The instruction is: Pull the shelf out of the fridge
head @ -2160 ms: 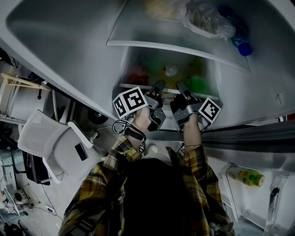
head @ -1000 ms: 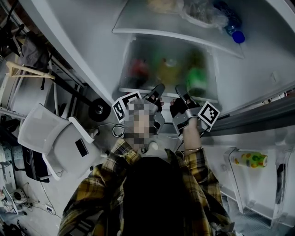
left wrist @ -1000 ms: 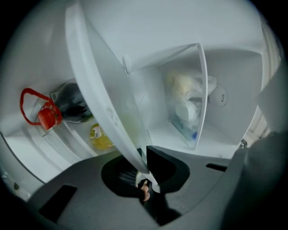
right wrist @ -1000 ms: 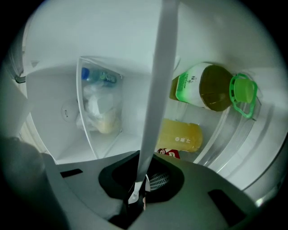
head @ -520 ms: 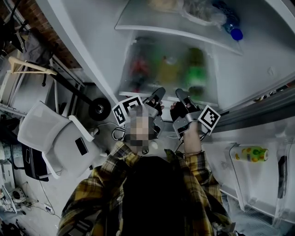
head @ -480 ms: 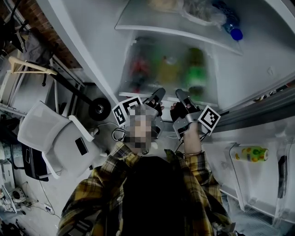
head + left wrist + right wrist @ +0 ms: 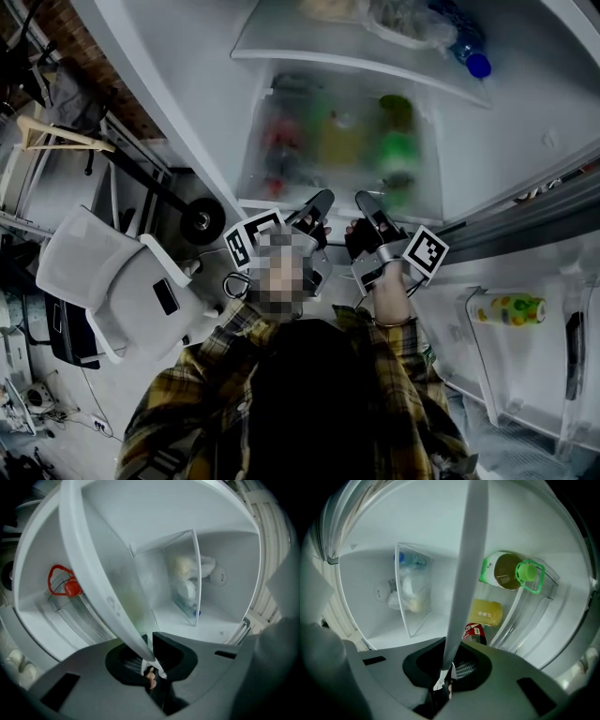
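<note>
Frosted shelf lying in the open fridge

The shelf (image 7: pixel 339 141), a translucent pane with a white front rim, is lying level in the upper middle of the frame, inside the white fridge (image 7: pixel 534 122), its front rim reaching toward the frame's centre.

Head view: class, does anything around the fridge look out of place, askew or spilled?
Only the lower shelf. It appears to sit well forward of the upper shelf, with its front edge clamped by the left gripper and the right gripper. No spill or damage shows.
</note>
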`<state>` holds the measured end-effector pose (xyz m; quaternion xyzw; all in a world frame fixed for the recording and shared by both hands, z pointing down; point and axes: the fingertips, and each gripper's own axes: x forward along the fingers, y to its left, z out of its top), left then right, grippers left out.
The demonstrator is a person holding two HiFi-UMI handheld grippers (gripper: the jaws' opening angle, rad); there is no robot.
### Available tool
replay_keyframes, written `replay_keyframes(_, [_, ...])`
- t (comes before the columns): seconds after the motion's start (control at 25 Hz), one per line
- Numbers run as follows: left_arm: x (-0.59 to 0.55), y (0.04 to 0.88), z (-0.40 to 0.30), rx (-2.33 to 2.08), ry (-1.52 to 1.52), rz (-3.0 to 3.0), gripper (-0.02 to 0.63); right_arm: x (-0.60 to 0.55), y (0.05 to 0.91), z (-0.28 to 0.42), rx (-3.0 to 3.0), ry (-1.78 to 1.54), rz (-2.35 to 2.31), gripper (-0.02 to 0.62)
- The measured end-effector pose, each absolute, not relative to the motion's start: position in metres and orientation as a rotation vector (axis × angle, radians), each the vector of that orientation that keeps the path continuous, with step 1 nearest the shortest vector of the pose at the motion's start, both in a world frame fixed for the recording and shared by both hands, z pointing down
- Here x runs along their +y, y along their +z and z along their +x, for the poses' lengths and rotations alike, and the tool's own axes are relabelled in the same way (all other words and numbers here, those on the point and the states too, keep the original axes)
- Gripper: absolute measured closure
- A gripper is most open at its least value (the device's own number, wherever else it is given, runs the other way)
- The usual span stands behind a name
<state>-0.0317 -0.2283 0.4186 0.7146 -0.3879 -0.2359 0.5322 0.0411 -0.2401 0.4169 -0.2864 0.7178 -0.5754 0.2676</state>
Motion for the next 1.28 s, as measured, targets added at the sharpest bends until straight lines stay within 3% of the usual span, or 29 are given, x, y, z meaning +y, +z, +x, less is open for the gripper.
replay_keyframes(1.28, [-0.178, 0.413, -0.028, -0.897, -0.563, 1.718, 0.561, -0.190, 0.412, 0.042, 2.000, -1.544, -0.780, 0.558])
